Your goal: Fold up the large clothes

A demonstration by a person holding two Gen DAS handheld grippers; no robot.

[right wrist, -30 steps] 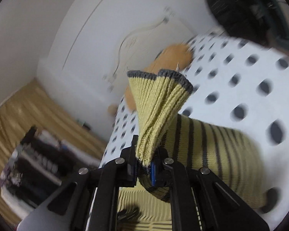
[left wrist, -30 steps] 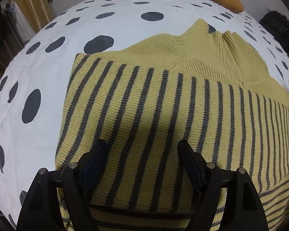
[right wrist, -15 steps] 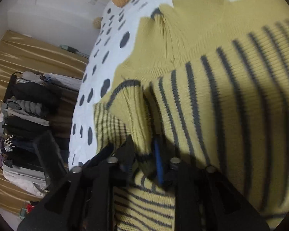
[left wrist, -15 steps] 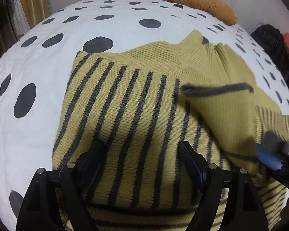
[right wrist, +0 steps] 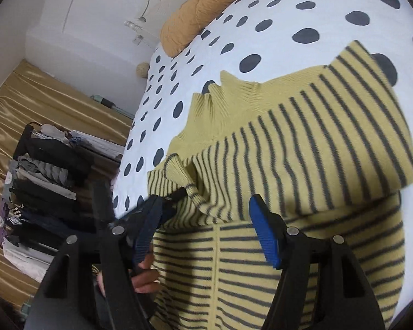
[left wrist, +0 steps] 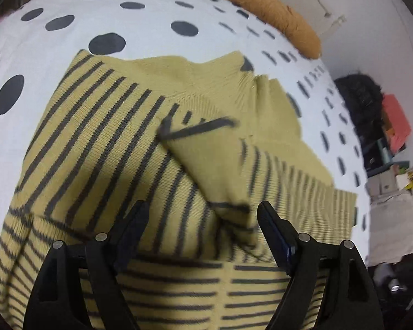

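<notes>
Lying on the dotted bed (left wrist: 68,63), the striped sweater (left wrist: 102,148) has both sleeves folded across its body. Left tool (left wrist: 202,214) hangs spread above it, nothing between its jaws. Right tool's (right wrist: 203,206) jaws have just been opening; they stand apart, the cuff (right wrist: 176,169) lying loose ahead of them.

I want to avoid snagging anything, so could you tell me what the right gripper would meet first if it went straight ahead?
Probably the yellow knit sweater with grey stripes, lying directly beyond the open right gripper; depth is unclear.
</notes>
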